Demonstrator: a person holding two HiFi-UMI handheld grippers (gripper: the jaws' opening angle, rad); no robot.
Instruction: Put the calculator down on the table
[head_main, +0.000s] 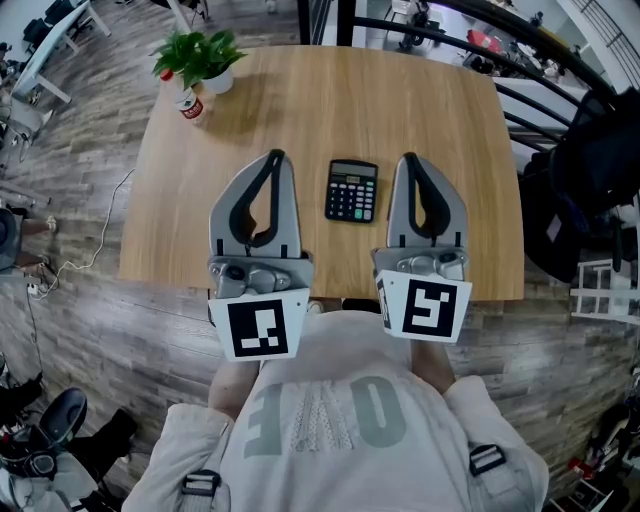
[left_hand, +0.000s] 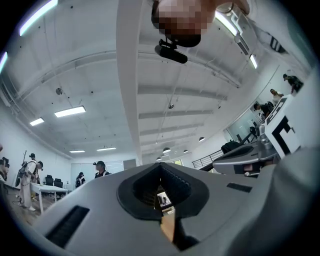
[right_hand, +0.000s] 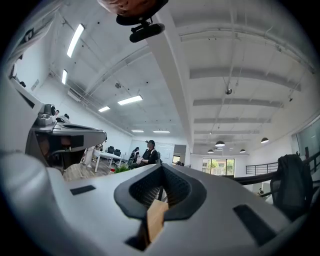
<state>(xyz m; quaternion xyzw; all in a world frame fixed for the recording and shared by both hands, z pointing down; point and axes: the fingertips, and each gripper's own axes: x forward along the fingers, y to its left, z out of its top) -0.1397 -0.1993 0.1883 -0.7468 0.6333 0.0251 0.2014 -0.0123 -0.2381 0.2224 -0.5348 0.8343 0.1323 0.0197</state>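
Head view: your calculator (head_main: 351, 190) lies flat on the table (head_main: 300, 100), display end far, in the gap between your two grippers and touching neither. It is a black rectangle with a pale display strip and rows of small keys. The table is pale wood with a fine grain and rounded corners. At its far left corner stand a leafy green plant (head_main: 200, 55) in a white pot and, just beside it, a small red-and-white can (head_main: 188, 105).

Your left gripper (head_main: 277, 158) has its jaws brought together with nothing between them. Your right gripper (head_main: 408, 158) is the same: closed and empty. Both are grey moulded shells, with a black-and-white marker cube at each near end.

The two gripper views show no calculator. Both tilt up to a white beamed ceiling with strip lights, with people standing far off. What they add is the jaw lining: black ribbed pads meeting at the tips, with a diamond-shaped gap behind and a sliver of the wood showing below
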